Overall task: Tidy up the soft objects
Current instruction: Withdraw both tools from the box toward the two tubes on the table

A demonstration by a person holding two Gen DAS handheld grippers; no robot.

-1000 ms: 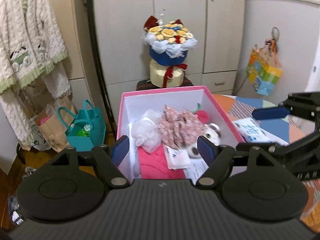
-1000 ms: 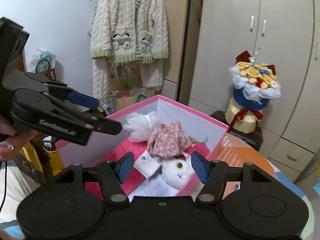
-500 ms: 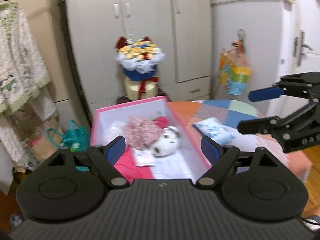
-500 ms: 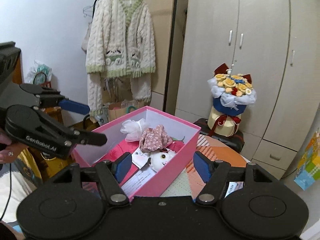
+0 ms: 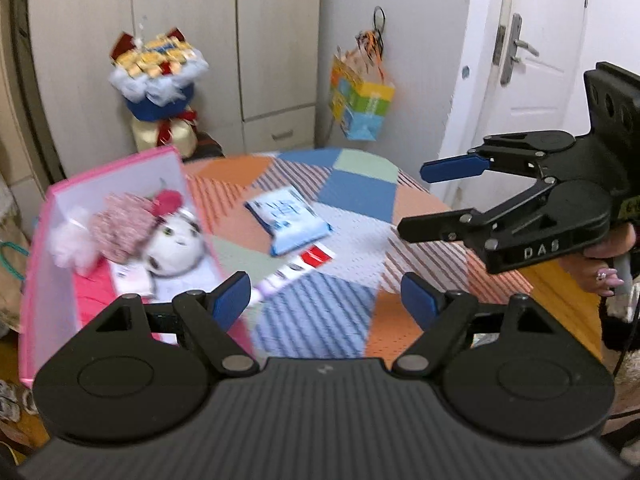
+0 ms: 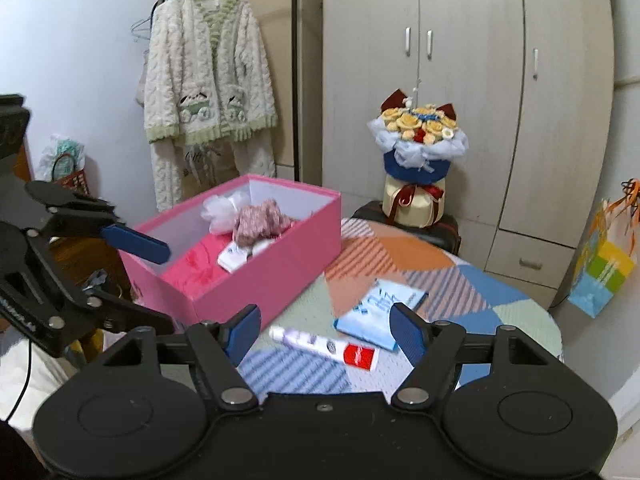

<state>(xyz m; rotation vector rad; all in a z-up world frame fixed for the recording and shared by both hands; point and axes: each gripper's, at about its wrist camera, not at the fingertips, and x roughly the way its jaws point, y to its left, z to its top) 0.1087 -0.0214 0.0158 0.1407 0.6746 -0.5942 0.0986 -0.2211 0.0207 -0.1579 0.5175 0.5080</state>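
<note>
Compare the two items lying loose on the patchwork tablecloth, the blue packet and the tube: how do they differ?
The blue packet is flat, broad and rectangular; the tube is long and narrow. The packet is light blue with dark print; the tube is white and lilac with a red end. The packet lies farther from the right gripper, the tube nearer, just before its fingertips. Both lie flat outside the pink box, and neither is held.

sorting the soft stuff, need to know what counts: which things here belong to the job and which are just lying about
Job:
- pink cardboard box
- white plush cat in it
- pink floral fabric bundle
- white mesh pouf
- pale blue tissue pack
- white tube with red cap

Lying about:
- flower bouquet
- cream knitted cardigan
- colourful paper bag
</note>
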